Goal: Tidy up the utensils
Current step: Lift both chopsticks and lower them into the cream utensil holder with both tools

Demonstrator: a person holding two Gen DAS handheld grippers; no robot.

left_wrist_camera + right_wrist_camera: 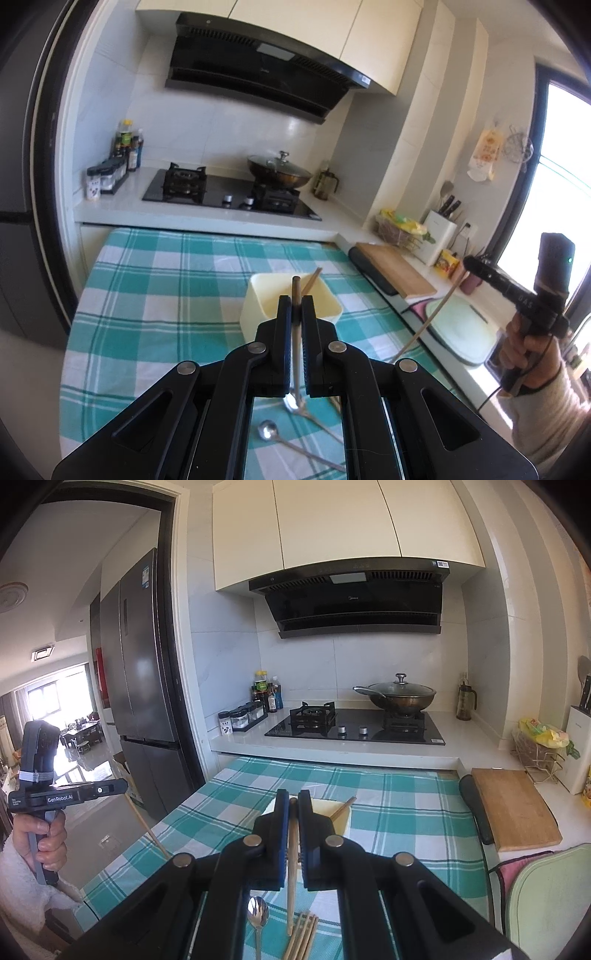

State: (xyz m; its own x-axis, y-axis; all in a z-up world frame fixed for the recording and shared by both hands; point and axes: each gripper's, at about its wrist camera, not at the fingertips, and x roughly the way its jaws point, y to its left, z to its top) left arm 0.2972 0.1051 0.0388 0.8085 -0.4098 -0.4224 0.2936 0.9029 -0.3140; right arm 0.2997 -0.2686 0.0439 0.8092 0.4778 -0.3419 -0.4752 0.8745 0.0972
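Between black grippers (pixel 295 306), slender wooden chopsticks (pixel 296 291)

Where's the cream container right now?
The cream container sits mid-table on the checked cloth, straight ahead of both grippers, with one chopstick leaning out of it.

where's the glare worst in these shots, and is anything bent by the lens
Left wrist view: the window at the right edge is blown out white, and the counter edge bows. Right wrist view: the far room at left is overexposed, the fridge reflects light, and the door frame curves.
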